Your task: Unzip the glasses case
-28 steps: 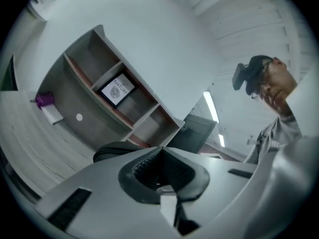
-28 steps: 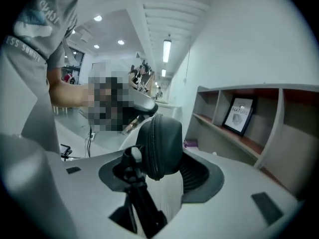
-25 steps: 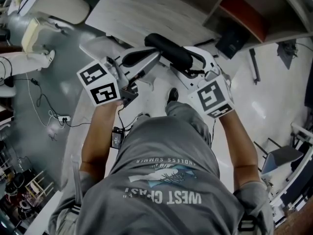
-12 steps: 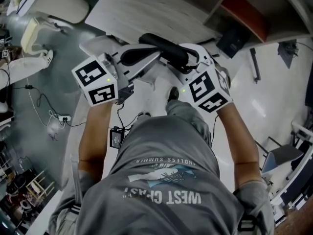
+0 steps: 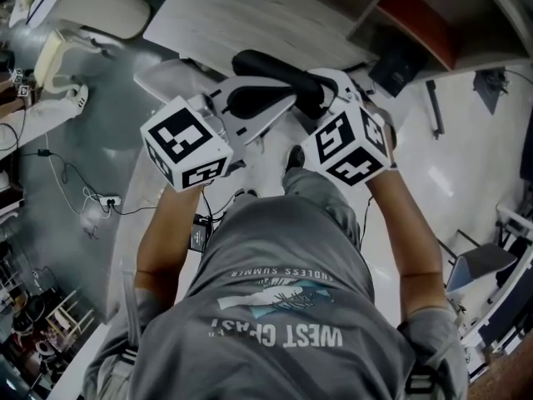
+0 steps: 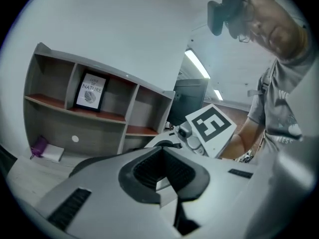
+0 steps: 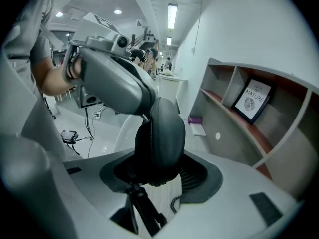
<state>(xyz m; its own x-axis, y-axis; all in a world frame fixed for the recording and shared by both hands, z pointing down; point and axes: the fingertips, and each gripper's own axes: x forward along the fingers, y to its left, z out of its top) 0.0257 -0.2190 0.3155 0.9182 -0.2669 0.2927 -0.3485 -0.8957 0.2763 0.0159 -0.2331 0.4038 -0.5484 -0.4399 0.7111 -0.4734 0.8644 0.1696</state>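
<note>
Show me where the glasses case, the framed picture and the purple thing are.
glasses case (image 7: 162, 143): right gripper view, middle of its black shell.
framed picture (image 6: 91, 91): left gripper view, centre of the print.
purple thing (image 6: 39, 146): left gripper view, its middle, on the desk.

The left gripper (image 5: 265, 105) and right gripper (image 5: 323, 90) crowd the near side of the glasses case (image 5: 275, 75), close together. Beyond the case the wooden tabletop (image 5: 241, 19) lies open. To the right of the case, the shelf unit (image 5: 416, 15) blocks passage.

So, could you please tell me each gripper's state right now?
Left gripper: shut; anything pinched cannot be told.
Right gripper: shut on the glasses case.
</note>
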